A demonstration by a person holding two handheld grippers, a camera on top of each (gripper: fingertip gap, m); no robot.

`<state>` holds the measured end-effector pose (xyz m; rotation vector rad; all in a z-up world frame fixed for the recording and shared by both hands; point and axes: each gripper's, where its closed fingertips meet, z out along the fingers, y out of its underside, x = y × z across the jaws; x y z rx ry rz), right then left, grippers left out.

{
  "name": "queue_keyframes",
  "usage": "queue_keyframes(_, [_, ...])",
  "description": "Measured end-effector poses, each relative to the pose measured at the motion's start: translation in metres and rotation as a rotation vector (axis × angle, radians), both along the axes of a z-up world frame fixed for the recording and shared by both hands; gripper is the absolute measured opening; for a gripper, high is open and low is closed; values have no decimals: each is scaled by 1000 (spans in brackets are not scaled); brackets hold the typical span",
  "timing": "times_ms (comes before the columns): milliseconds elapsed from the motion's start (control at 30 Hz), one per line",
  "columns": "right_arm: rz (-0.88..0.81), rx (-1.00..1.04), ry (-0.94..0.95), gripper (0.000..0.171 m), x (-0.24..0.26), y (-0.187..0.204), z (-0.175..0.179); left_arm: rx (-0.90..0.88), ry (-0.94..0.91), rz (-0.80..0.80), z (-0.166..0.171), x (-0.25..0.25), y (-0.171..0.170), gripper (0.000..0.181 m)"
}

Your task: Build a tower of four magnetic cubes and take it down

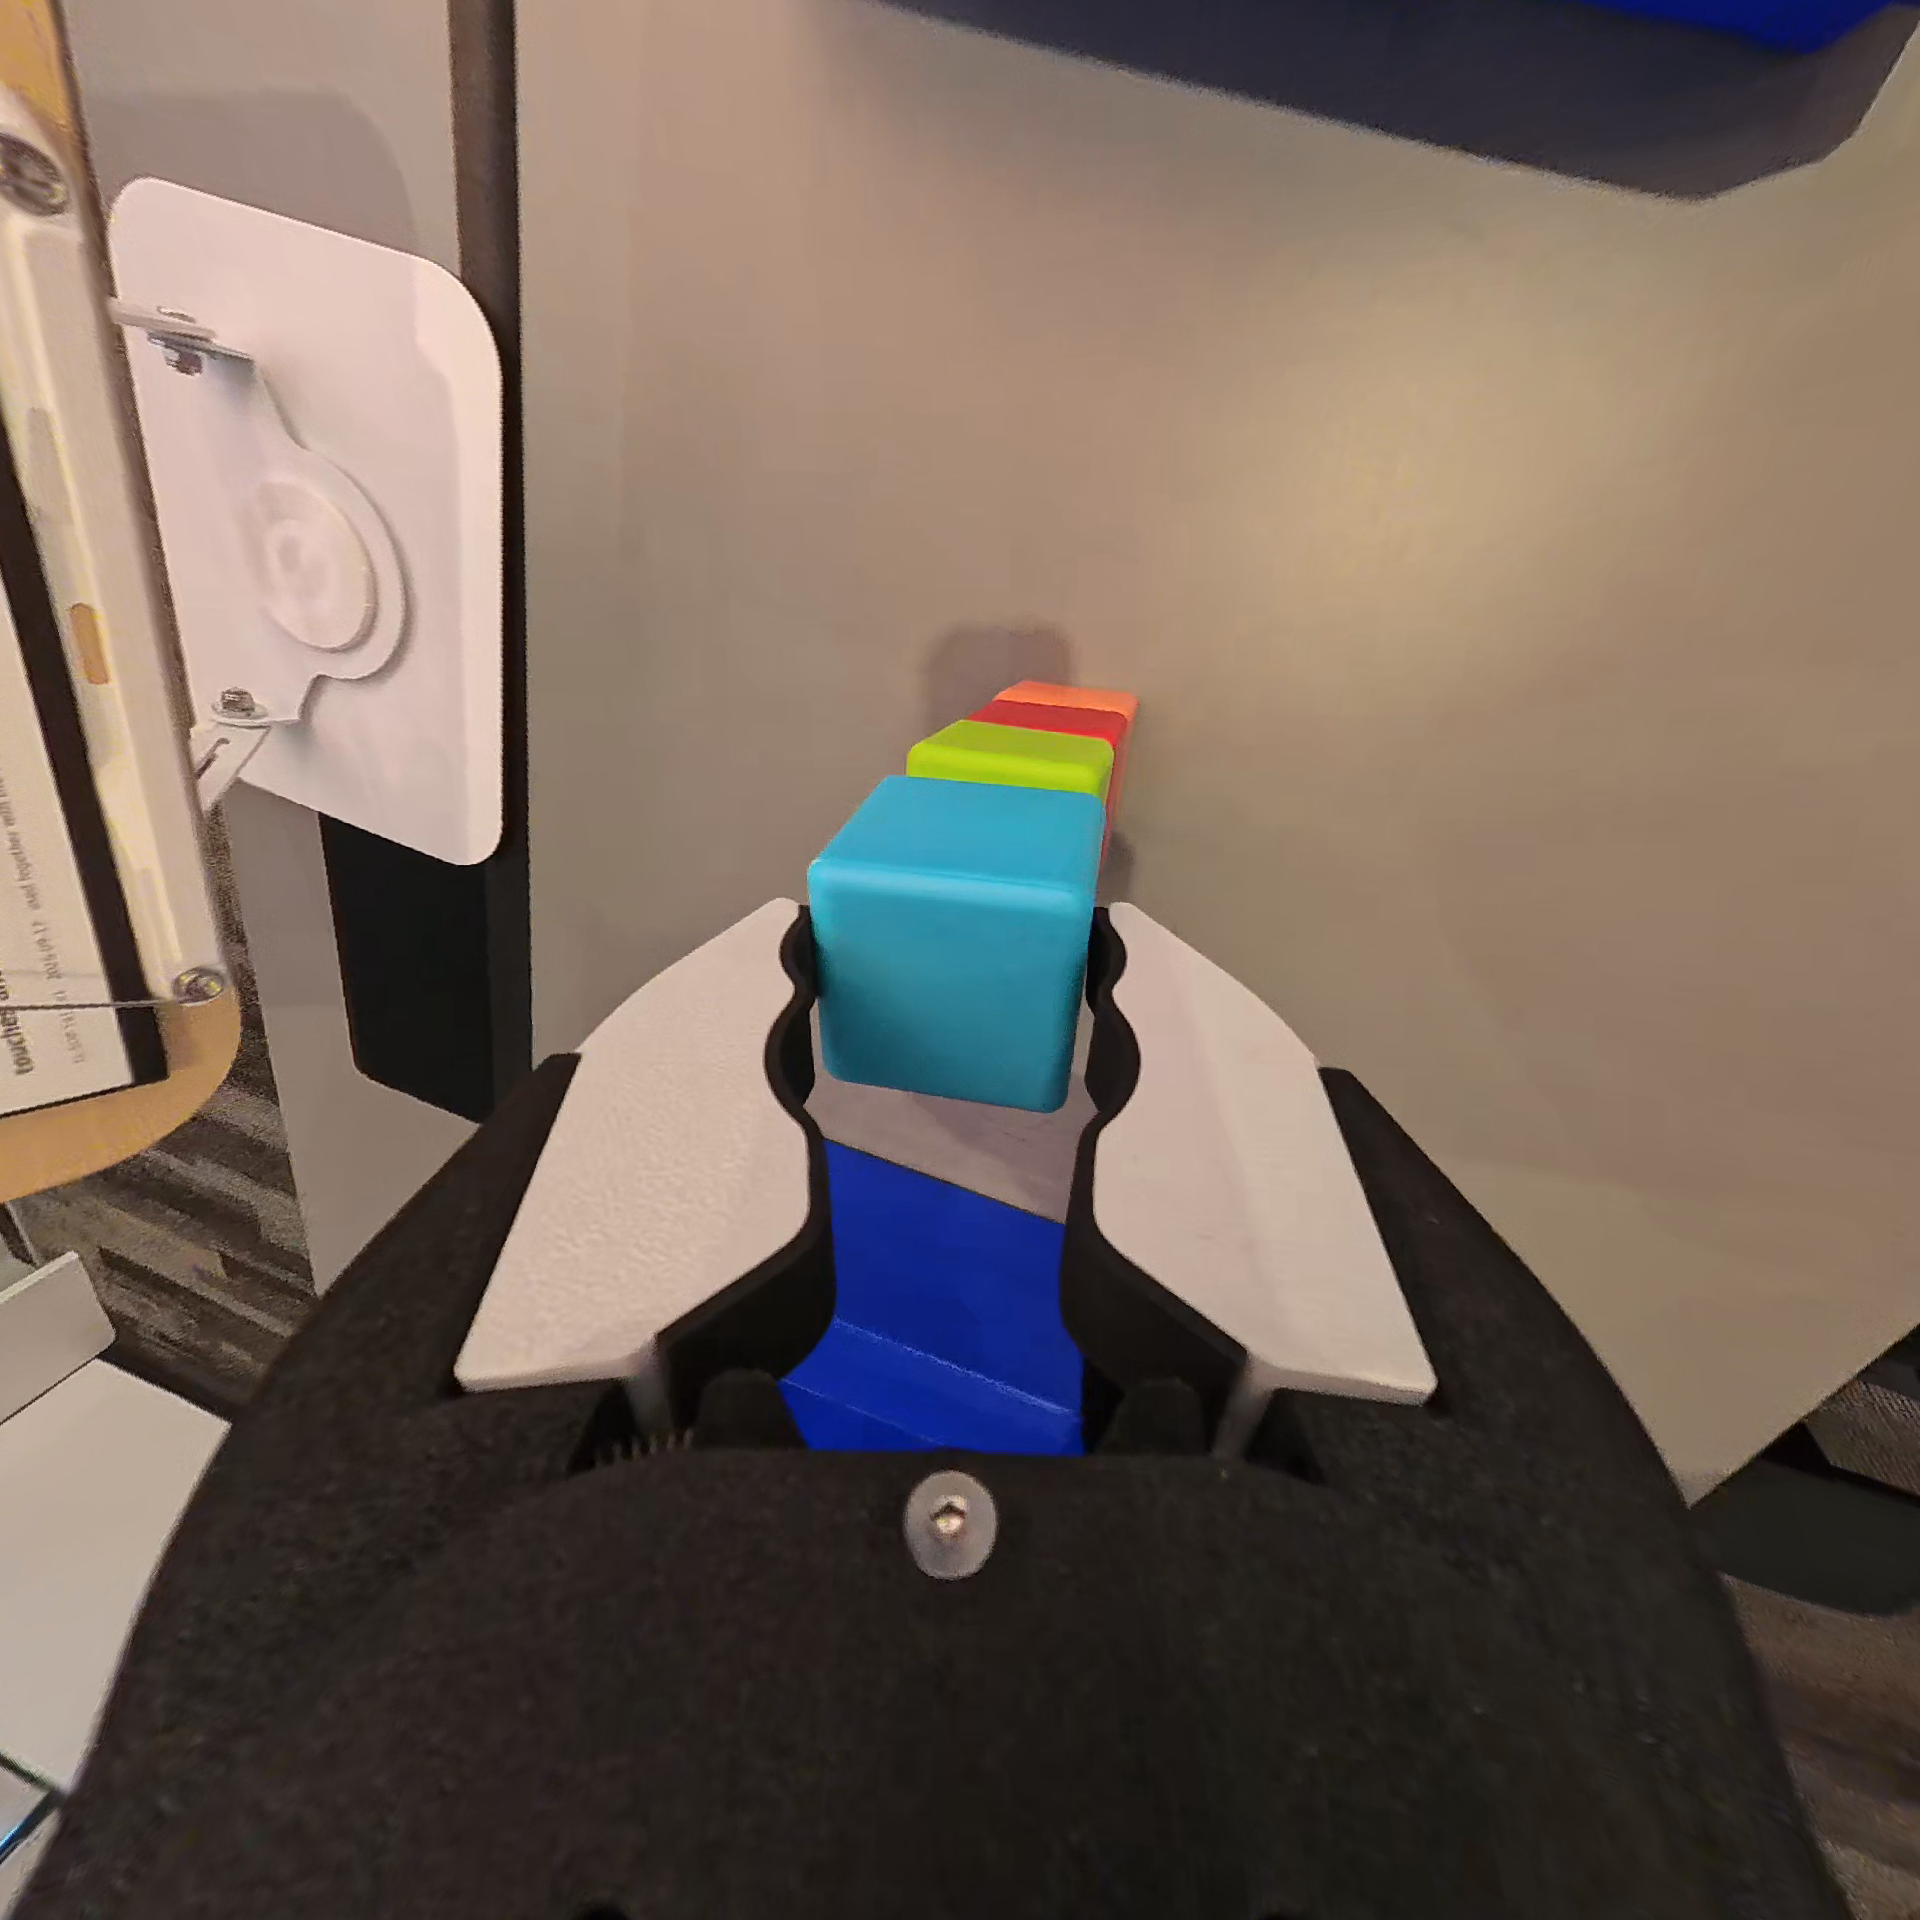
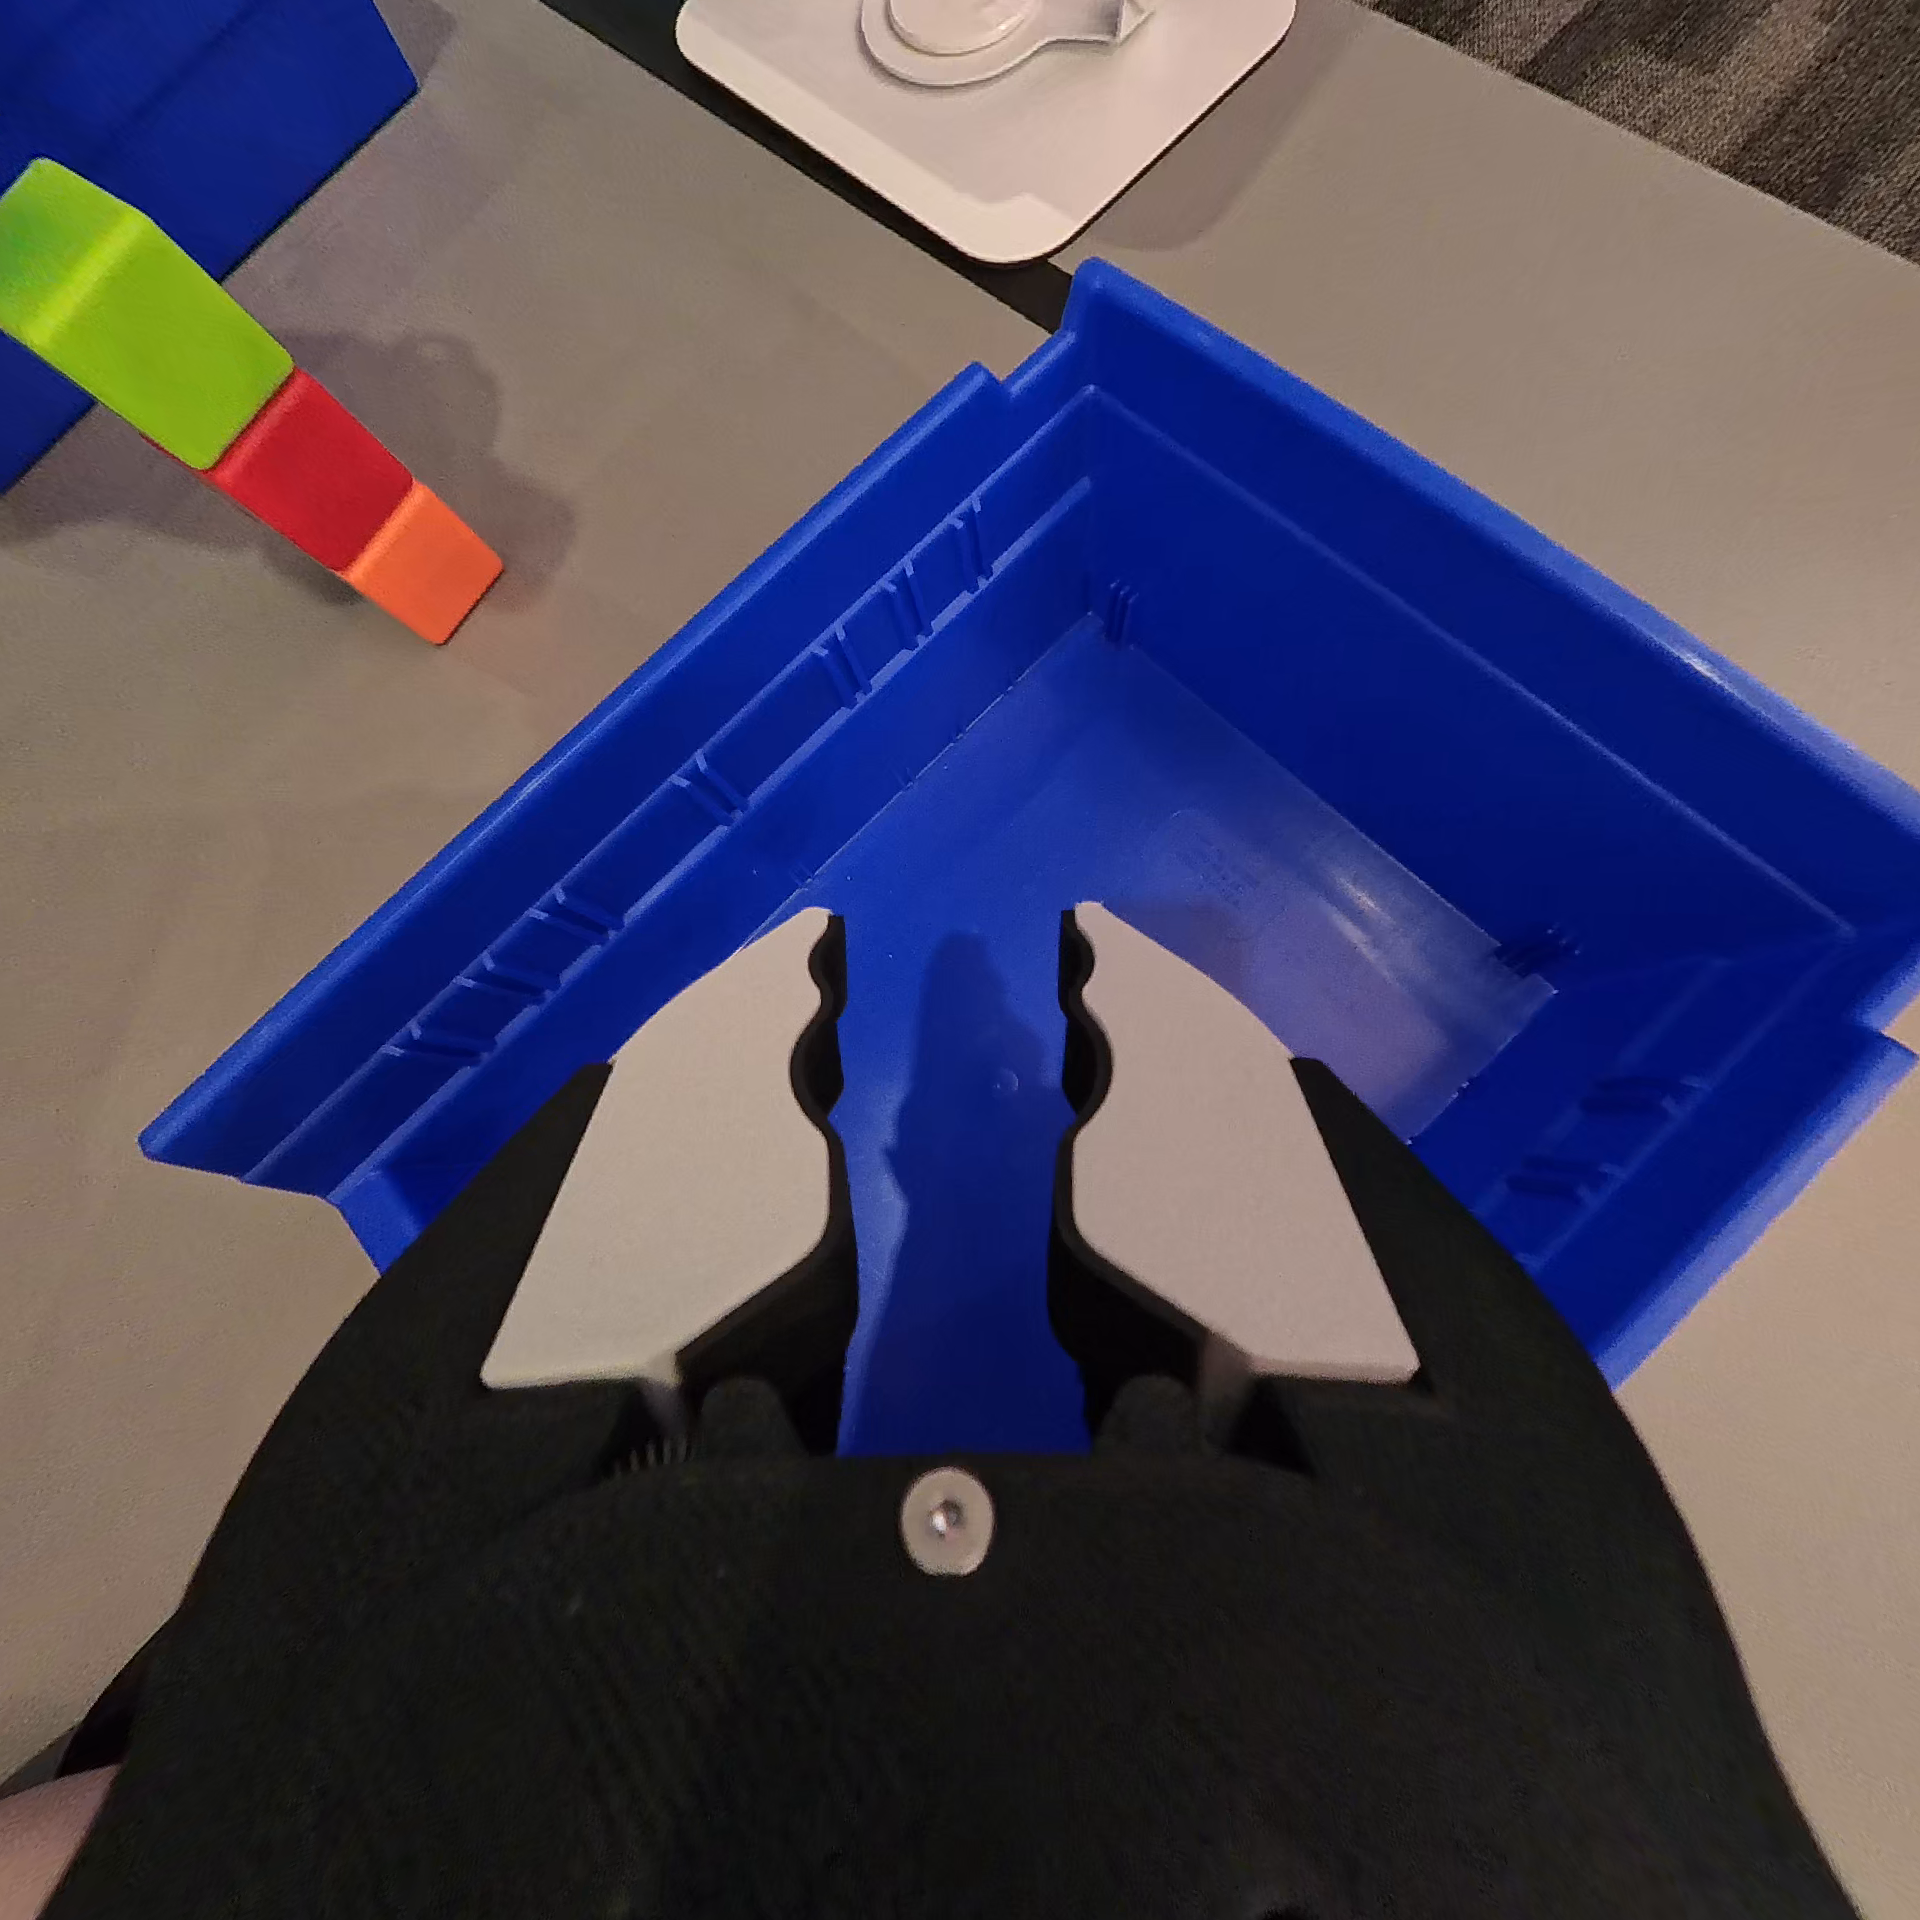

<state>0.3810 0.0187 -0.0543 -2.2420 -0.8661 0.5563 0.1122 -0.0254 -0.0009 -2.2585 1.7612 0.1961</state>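
Observation:
In the left wrist view I look down along a tower of four cubes on the grey table (image 1: 1403, 540). A teal cube (image 1: 951, 956) is on top, then a green cube (image 1: 1013, 758), a red cube (image 1: 1055, 719) and an orange cube (image 1: 1070, 694) at the bottom. My left gripper (image 1: 945, 914) is shut on the teal cube, one finger on each side. In the right wrist view the green cube (image 2: 135, 322), red cube (image 2: 312, 468) and orange cube (image 2: 426, 561) show at upper left; the teal cube is out of frame. My right gripper (image 2: 951, 920) is open and empty over a blue bin (image 2: 1455, 582).
The blue bin is empty and lies to the right of the tower; part of it shows under my left gripper (image 1: 935, 1299). A white mounting plate (image 2: 987, 135) lies at the table's far edge, also in the left wrist view (image 1: 312, 520). Another blue object (image 2: 177, 94) is behind the tower. The left gripper's tips are roughly 30 centimeters from the right gripper's.

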Motion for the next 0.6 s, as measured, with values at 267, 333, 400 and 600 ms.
queue_keyframes(267, [16,-14,-14,40,-3,-1,-4,-18,57,-24,-18,-2,3,50])
queue_keyframes(333, [20,-19,-19,40,-4,-1,-5,-43,35,-22,-19,2,1,50])
queue_keyframes(400, [22,-23,-25,40,-5,-1,-7,-43,34,-25,-20,2,2,50])
queue_keyframes(600, [22,-30,-38,40,-6,-1,-9,-4,-53,-41,-15,9,5,58])
